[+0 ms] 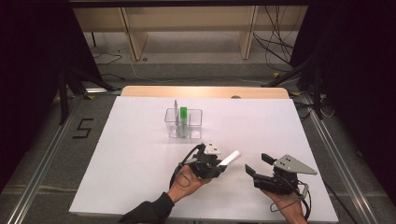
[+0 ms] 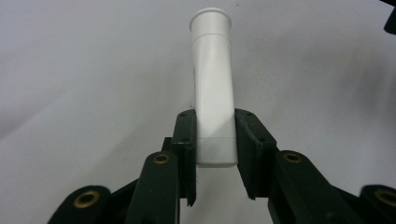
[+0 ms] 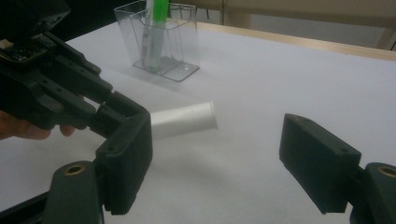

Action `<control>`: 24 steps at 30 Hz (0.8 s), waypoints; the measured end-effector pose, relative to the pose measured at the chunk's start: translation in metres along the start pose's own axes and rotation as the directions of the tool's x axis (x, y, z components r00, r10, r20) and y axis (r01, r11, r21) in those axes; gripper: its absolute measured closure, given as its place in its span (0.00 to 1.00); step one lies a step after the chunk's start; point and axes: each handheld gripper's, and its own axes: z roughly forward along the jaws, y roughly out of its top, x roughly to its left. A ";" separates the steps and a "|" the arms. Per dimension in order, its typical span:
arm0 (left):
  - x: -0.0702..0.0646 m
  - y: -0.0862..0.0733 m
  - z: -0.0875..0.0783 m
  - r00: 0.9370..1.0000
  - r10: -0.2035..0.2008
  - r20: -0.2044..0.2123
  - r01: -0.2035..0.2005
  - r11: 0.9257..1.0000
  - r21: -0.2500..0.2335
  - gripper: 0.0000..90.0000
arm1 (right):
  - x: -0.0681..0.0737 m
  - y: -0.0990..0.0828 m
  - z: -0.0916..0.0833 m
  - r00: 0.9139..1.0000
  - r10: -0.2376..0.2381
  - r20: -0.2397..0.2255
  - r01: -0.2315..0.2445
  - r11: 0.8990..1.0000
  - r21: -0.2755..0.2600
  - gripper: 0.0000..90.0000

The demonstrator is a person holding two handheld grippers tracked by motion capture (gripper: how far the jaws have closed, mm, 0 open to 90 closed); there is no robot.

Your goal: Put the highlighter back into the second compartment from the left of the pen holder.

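Observation:
A white tube (image 1: 231, 157) with a flared rim is lifted a little above the white table, pointing up and to the right. My left gripper (image 1: 219, 165) is shut on its lower end. In the left gripper view the two black pads press the sides of the tube (image 2: 212, 79), whose rim points away from my left gripper (image 2: 215, 140). My right gripper (image 1: 258, 164) stands open to the right of the tube, with nothing between its jaws. In the right gripper view the tube (image 3: 184, 121) lies level beyond my right gripper (image 3: 217, 158), apart from it.
A clear plastic holder (image 1: 196, 123) stands at the table's middle, behind the grippers, with a green-capped pen (image 1: 183, 112) and a grey one upright in it. The holder (image 3: 184, 42) is also in the right gripper view. White paper (image 1: 130, 158) covers the table.

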 end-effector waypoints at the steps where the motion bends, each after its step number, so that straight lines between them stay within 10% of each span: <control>1: 0.002 -0.002 -0.003 1.000 -0.003 0.001 0.003 1.000 -0.004 0.79 | 0.000 0.000 0.000 1.000 -0.001 -0.001 0.001 1.000 -0.001 0.30; 24: 0.030 -0.030 -0.043 0.999 -0.031 -0.021 0.029 0.998 -0.058 0.79 | 0.008 -0.004 0.007 0.999 0.002 -0.038 -0.002 1.000 0.015 0.30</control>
